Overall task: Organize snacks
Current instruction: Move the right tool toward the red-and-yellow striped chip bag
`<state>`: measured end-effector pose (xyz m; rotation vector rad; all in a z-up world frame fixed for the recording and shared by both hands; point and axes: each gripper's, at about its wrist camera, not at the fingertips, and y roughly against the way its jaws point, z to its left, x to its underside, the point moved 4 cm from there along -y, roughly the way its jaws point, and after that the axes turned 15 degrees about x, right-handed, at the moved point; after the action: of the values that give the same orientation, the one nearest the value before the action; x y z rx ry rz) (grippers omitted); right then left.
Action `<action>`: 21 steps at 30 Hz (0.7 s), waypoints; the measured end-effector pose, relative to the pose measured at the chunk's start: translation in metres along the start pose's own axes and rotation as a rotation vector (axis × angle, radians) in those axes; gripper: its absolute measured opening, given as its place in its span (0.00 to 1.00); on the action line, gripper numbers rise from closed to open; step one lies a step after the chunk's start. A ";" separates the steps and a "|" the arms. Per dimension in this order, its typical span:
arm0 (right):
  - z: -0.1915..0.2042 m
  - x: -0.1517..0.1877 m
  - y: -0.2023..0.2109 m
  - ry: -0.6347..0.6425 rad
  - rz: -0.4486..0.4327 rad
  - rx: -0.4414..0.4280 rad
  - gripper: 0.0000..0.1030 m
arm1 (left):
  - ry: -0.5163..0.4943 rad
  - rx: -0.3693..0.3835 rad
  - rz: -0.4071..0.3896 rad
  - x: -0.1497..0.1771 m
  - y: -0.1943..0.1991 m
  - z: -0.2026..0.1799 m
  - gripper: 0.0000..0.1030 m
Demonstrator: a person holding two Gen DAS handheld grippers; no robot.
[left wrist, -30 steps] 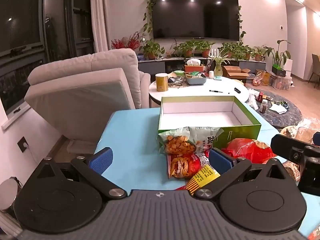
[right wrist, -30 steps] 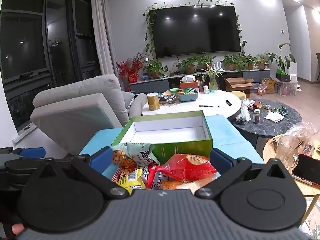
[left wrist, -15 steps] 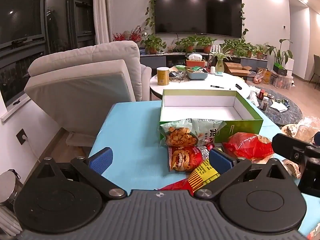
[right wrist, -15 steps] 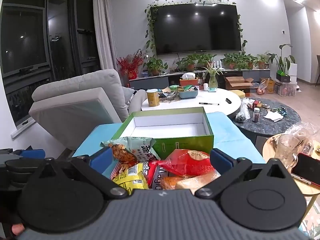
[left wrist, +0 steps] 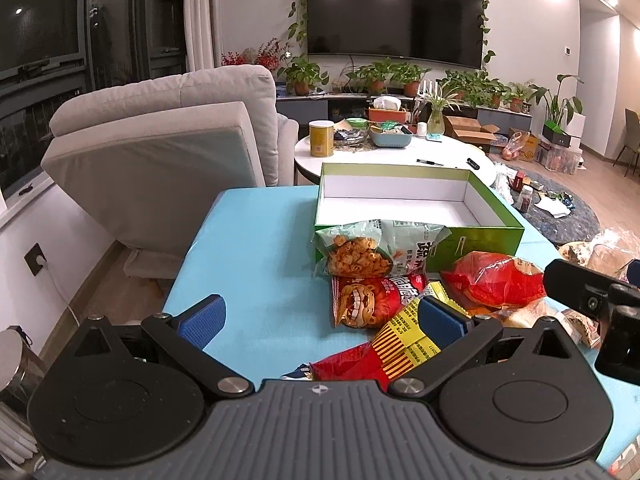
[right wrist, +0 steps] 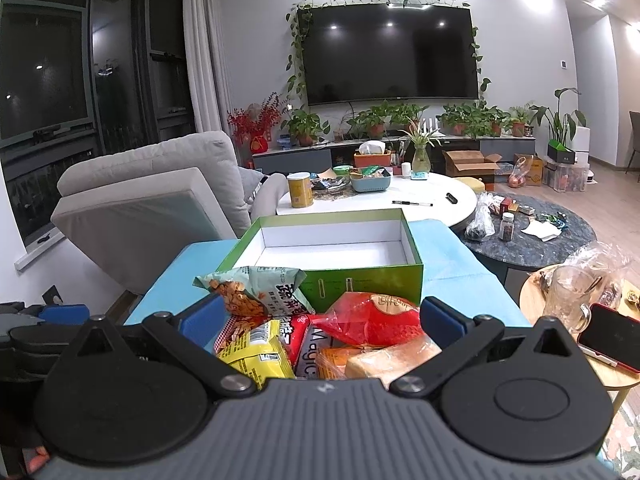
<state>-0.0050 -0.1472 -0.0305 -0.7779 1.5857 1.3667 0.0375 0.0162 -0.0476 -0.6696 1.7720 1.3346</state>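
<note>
An empty green box with a white inside stands on the blue table. In front of it lies a heap of snack bags: a pale green bag, a red bag with a face, a yellow striped pack and a clear red bag. My left gripper is open over bare cloth, left of the heap. My right gripper is open above the heap, pads apart from the bags.
A grey recliner stands left of the table. Behind the box is a white round table with a yellow can. A wooden side table with a glass mug and a phone stands at the right.
Both views have tipped slightly, so the box and snacks sit lower in frame. Neither gripper's jaws have changed and no bag has moved.
</note>
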 end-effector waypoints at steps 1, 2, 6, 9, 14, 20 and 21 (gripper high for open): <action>0.000 0.001 0.000 -0.001 0.001 0.000 0.77 | 0.001 0.000 0.000 0.000 0.000 0.000 1.00; 0.000 0.001 0.000 -0.001 0.003 -0.001 0.77 | 0.000 -0.001 -0.001 0.001 0.000 0.000 1.00; 0.002 0.001 -0.002 0.002 0.009 0.000 0.77 | -0.008 -0.004 0.001 0.001 0.000 0.000 1.00; 0.003 0.002 -0.003 0.004 0.010 0.000 0.77 | -0.013 -0.005 0.003 0.002 0.000 0.000 1.00; 0.003 0.002 -0.003 0.005 0.010 0.000 0.77 | -0.008 0.000 0.007 0.004 0.000 0.003 1.00; 0.003 0.003 -0.003 0.005 0.010 0.000 0.77 | 0.014 0.030 0.003 0.005 0.001 0.008 1.00; 0.004 0.003 -0.003 0.006 0.011 0.000 0.77 | 0.017 0.031 0.005 0.005 0.001 0.008 1.00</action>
<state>-0.0030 -0.1435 -0.0348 -0.7757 1.5965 1.3733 0.0364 0.0244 -0.0522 -0.6621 1.8052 1.3061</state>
